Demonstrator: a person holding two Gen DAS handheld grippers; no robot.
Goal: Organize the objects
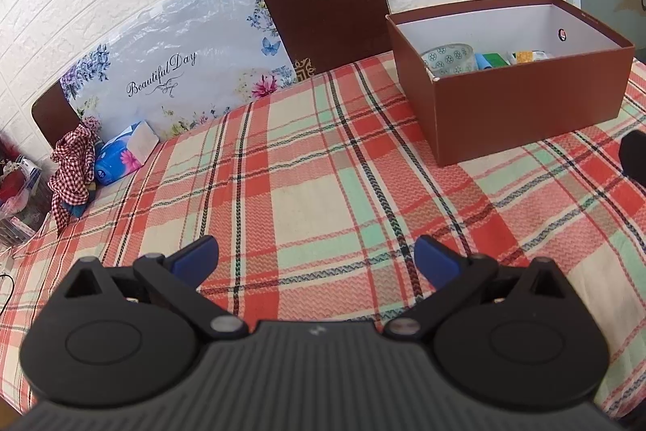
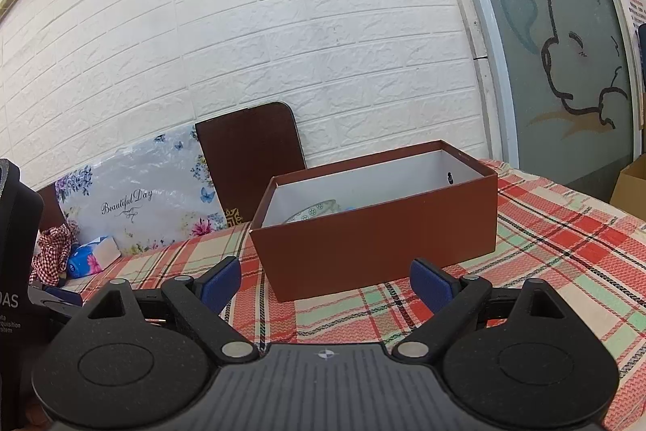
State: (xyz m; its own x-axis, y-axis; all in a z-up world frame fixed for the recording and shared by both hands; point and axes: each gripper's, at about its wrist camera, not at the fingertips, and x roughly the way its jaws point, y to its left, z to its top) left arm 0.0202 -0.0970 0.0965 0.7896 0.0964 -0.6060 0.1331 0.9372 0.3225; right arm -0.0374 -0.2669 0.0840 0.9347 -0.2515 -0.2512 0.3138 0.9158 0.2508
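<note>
A brown open box point(image 1: 525, 99) with a white inside stands on the plaid cloth at the far right. Inside it I see a roll of patterned tape point(image 1: 448, 59), a green-blue item point(image 1: 490, 61) and a yellow packet point(image 1: 527, 56). The box also shows in the right wrist view point(image 2: 375, 241), straight ahead, with the tape roll point(image 2: 313, 211) peeking over its rim. My left gripper point(image 1: 317, 259) is open and empty above bare cloth. My right gripper point(image 2: 325, 285) is open and empty just in front of the box.
A floral "Beautiful Day" package point(image 1: 173, 67) and a dark brown board point(image 1: 323, 7) lean against the white brick wall. A blue tissue pack point(image 1: 125, 156) and a red checked cloth point(image 1: 72, 168) lie at the far left. A cardboard box point(image 2: 632, 184) stands at the right.
</note>
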